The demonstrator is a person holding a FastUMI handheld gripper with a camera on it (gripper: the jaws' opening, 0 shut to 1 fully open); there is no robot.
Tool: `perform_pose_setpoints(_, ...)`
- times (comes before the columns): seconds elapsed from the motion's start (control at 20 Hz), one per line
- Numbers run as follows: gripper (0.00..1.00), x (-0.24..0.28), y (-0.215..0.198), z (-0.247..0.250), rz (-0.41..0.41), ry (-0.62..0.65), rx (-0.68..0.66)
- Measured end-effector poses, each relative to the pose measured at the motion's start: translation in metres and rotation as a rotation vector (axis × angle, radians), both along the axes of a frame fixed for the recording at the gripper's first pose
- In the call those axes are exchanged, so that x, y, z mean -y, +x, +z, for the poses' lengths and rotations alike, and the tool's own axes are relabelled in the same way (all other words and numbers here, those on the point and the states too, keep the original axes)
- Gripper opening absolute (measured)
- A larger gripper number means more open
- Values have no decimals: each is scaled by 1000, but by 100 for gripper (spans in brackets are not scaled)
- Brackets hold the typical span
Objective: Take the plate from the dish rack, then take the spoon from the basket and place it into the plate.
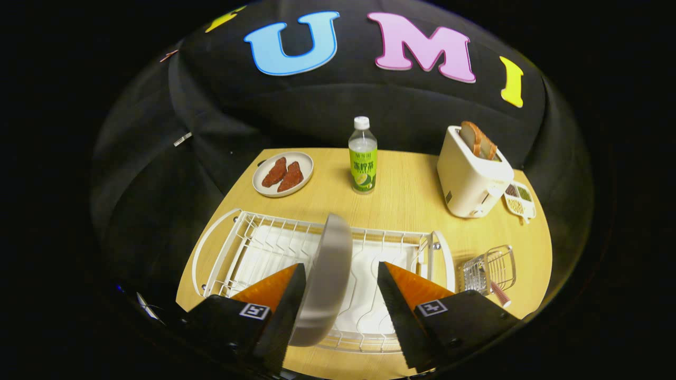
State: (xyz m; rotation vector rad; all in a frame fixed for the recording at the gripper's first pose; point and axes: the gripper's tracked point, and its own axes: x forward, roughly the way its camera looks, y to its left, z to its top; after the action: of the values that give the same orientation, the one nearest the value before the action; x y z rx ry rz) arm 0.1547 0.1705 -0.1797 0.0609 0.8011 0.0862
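Observation:
A grey plate [325, 279] stands on edge in the white wire dish rack [222, 253], which lies on the wooden table. My gripper [341, 265] is open and straddles the plate. The plate sits close against the left finger, perhaps touching it, while a wide gap separates it from the right finger. To the right of the rack, beyond the right finger, is a small wire basket [488, 269]. The spoon [500, 294] lies in it, its pink handle sticking out toward me.
Behind the rack stand a drink bottle [363, 155], a plate with two pieces of red meat [282, 174] and a white toaster with bread in it [472, 177]. A small tray of seasonings [520, 200] sits at the toaster's right.

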Motion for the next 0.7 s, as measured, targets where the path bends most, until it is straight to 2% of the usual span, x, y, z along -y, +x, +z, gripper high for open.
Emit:
perform_pose_setpoints(0.05,80,-2,-1,-8,-13,13,-31)
perform_pose_setpoints(0.2,47,-5,-1,-14,-66,40,-70)
perform_pose_setpoints(0.45,38,-9,-2,-3,-120,-37,-44)
perform_pose_setpoints(0.7,37,-26,6,21,-91,-212,66)
